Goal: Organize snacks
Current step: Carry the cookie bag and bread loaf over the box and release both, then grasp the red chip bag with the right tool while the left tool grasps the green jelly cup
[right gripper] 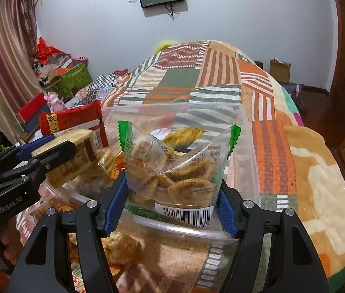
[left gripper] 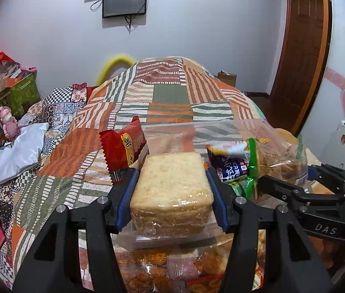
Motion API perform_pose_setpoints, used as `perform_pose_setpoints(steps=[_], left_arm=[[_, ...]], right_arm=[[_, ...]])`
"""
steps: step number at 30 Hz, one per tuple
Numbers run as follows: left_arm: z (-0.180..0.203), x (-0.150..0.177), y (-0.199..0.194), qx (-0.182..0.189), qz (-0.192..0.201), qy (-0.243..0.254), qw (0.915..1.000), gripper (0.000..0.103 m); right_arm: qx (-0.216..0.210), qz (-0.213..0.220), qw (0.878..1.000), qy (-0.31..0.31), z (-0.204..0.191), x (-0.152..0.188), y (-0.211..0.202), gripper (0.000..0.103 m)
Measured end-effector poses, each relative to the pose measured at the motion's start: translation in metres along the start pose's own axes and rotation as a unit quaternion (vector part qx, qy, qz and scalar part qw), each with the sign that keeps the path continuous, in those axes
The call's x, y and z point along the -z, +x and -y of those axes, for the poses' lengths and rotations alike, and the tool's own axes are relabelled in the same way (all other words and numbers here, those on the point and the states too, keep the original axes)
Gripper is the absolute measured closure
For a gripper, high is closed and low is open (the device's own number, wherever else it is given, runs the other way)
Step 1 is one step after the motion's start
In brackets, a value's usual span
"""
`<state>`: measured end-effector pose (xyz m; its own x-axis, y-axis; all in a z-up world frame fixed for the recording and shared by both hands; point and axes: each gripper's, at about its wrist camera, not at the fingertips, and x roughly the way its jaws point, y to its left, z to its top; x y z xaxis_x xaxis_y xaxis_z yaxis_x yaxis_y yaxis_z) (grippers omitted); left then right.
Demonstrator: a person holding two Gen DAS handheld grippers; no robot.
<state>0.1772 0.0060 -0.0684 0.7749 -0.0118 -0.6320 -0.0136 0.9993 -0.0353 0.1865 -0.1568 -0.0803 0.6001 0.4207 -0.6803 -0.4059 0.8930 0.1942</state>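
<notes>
Clear plastic is what matters here: a see-through bin [left gripper: 172, 131] sits on the patchwork quilt [left gripper: 79, 146], and both snacks hang at its near rim. In the left wrist view, the left gripper [left gripper: 171, 193] is clamped about halfway open on a wrapped cracker stack [left gripper: 171, 190], its blue pads [left gripper: 127, 193] pressed to the two long sides. The stack's long axis runs away from the camera toward the bin, its flat face up and tilted slightly forward and down. A red packet [left gripper: 123, 149] stands on edge at the bin's left wall, and a dark blue packet [left gripper: 228, 163] lies inside. More loose snacks [left gripper: 152, 266] lie under the gripper, outside the bin.

In the right wrist view, the right gripper [right gripper: 172, 207] holds a green-edged chip bag [right gripper: 172, 168] by its lower corners, jaws a little past halfway; whether the pads still bite firmly I cannot tell, but the bag sits between them. The bag stands upright, sealed top up, barcode end down, its width lying across the jaws, just over the bin's near rim.

I judge the job partly done: a few packets are in, two are arriving, several wait on the quilt.
</notes>
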Motion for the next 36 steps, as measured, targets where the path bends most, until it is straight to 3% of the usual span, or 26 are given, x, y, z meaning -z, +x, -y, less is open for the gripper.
perform_pose_setpoints(steps=[8,22,31,36], left_arm=[[-0.004,0.008,-0.017,-0.001,-0.002,-0.002,1.0000,0.038],[-0.015,0.033,-0.069,-0.002,0.005,-0.007,1.0000,0.017],[-0.023,0.065,-0.093,0.004,-0.004,-0.011,0.9999,0.016],[-0.026,0.085,-0.098,0.010,-0.015,-0.012,0.9998,0.017]], right_arm=[[0.008,0.003,1.000,-0.001,0.000,0.006,-0.013,0.028],[-0.004,0.021,1.000,-0.001,-0.009,0.021,-0.051,0.022],[-0.016,0.026,0.999,-0.013,-0.028,0.038,-0.067,0.020],[-0.024,0.006,0.999,-0.024,-0.041,0.052,-0.060,0.019]])
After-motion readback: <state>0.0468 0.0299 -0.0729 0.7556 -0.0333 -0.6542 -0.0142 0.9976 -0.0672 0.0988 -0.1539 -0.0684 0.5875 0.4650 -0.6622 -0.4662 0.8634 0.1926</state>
